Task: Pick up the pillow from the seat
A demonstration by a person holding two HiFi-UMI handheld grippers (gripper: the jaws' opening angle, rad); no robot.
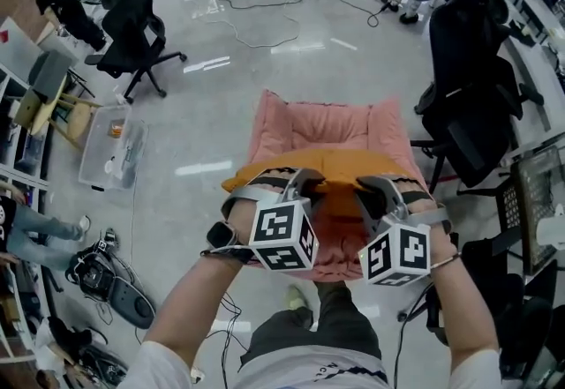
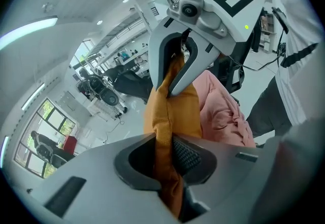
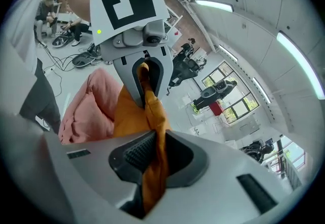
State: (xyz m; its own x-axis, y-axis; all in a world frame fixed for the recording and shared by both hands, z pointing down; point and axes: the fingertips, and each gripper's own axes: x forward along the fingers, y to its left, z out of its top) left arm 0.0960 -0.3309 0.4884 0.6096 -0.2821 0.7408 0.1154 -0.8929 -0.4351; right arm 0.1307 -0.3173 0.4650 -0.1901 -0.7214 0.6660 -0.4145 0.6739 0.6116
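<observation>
Near the centre of the head view, we see the pillow [image 1: 331,168] spread as a wide mustard-orange band across the lower half of the seat [image 1: 305,127], which is padded in quilted pink cloth. Its fabric is plain, soft and matte, with no print, and it creases wherever it is pinched. Our left gripper [image 1: 298,183] bites the pillow's left part and our right gripper [image 1: 380,189] its right part, the two just beside each other.

From the left gripper view, the jaws are nearly together with a thick fold of orange cloth pressed between the ribbed pads; the fabric runs up the middle of the frame into the other gripper. From the right gripper view the same holds: jaws clamped on a bunched orange fold, pink padding at lower left. Whether the pillow's underside touches the seat we cannot tell. A black office chair [image 1: 472,96] stands at the right edge of the head view.
</observation>
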